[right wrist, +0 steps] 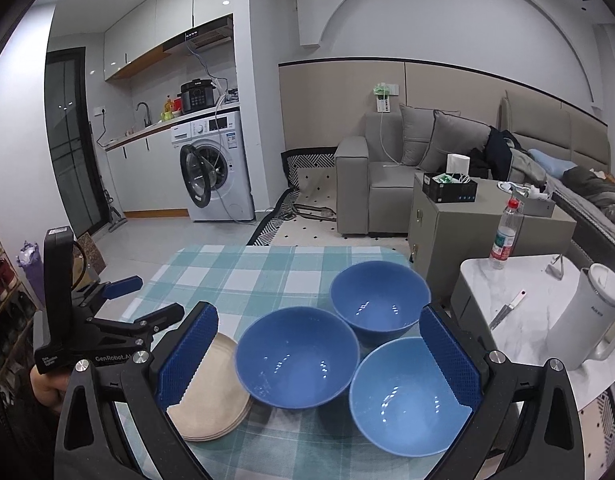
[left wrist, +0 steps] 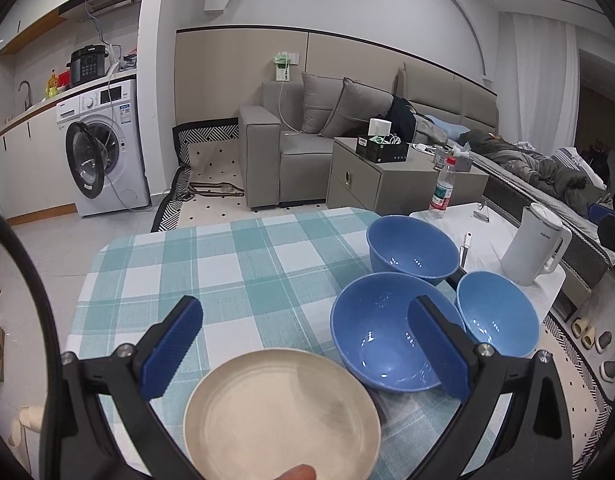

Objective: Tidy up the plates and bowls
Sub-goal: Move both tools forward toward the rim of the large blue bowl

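Both claws are spread wide and pinching nothing. The left claw (left wrist: 307,344) hovers over the near part of the table (left wrist: 211,264), which wears a teal-and-white checked cloth, with its blue pads (left wrist: 175,346) either side of a stack of beige plates (left wrist: 281,414). From the right wrist you can see the stack is several plates deep, sitting by the table's near edge; nothing is on the top plate. A fingertip (left wrist: 297,472) pokes into the bottom of the left view, right at the stack's near rim.

The right claw (right wrist: 319,356) hangs over the bowls, jaws apart, not touching any of them. Its left pad (right wrist: 187,356) covers part of the plates (right wrist: 211,404) in that view. You can also see the left claw (right wrist: 147,300) from the side there, off by the table's left edge.

Three blue bowls sit in a tight cluster on the right half of the table, all upright and all empty, just glossy insides:
- middle bowl (right wrist: 297,356), just beside the plates
- far bowl (right wrist: 379,300), toward the far right corner
- near bowl (right wrist: 407,396), at the right edge

Their rims look like they touch or nearly do.

Right of the table is a white marble side table (right wrist: 519,276) carrying a white kettle (right wrist: 591,316), a water bottle (right wrist: 505,236) and a knife (right wrist: 507,310).
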Demonstrator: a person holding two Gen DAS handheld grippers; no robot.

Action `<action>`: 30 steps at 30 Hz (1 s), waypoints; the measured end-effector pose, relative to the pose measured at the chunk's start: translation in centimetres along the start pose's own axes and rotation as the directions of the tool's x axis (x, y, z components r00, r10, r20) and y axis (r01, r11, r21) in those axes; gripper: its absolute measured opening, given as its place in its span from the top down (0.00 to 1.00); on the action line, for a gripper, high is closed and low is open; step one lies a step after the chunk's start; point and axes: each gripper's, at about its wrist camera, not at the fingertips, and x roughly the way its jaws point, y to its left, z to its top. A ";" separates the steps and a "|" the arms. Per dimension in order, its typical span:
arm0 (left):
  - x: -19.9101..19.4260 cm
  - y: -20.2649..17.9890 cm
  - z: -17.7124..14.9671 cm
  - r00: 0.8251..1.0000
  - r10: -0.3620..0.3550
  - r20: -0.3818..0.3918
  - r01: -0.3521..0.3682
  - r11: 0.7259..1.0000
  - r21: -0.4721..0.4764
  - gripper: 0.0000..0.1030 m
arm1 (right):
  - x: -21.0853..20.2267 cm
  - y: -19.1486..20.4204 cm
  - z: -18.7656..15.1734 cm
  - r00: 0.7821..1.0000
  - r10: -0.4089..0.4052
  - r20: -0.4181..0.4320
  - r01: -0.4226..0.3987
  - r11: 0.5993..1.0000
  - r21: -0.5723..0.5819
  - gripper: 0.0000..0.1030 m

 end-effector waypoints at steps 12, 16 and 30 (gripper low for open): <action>4.2 -0.5 2.4 1.000 -0.010 -0.014 0.010 1.000 -0.008 0.00 | 2.9 -4.0 1.8 0.997 -0.078 -0.018 0.079 0.997 0.027 0.00; 6.6 -1.1 3.0 0.999 -0.031 -0.040 0.030 0.999 -0.019 0.00 | 4.9 -5.8 1.9 0.993 -0.108 -0.045 0.110 0.992 0.055 0.00; 11.6 -2.0 4.3 0.996 -0.023 -0.090 0.024 1.000 0.010 0.00 | 9.0 -8.9 2.0 0.984 -0.151 -0.099 0.157 0.986 0.059 0.00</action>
